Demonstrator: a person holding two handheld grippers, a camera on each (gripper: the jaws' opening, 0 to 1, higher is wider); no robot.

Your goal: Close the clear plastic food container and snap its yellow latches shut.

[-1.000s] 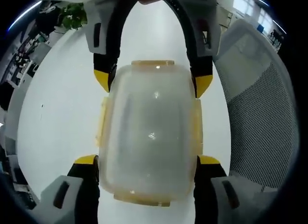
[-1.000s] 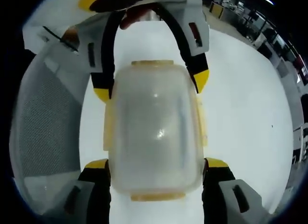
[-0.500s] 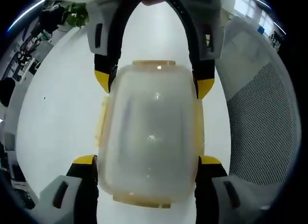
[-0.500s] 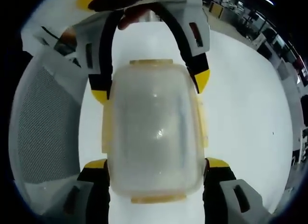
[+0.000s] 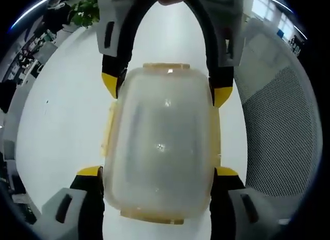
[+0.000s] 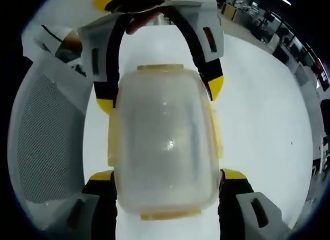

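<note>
The clear plastic food container (image 5: 161, 147) (image 6: 164, 142) lies lengthwise on the white table (image 5: 62, 106) with its lid on. Pale yellow latches (image 5: 108, 131) (image 6: 218, 134) run along its long sides, and there is one at each end. My left gripper (image 5: 159, 171) straddles one end, its yellow-tipped jaws touching both sides. My right gripper (image 6: 165, 175) holds the opposite end the same way. Each gripper appears at the top of the other's view, the right gripper (image 5: 165, 90) and the left gripper (image 6: 161, 95). I cannot tell whether the latches are fully snapped.
A grey mesh office chair (image 5: 278, 131) (image 6: 46, 142) stands close beside the table. A green plant (image 5: 85, 13) and office desks (image 6: 278, 38) lie beyond the table's far edges. A person's hand (image 6: 142, 20) shows behind the left gripper.
Both views have edged slightly closer to the container, which looks a little larger. The grippers keep the same hold on it.
</note>
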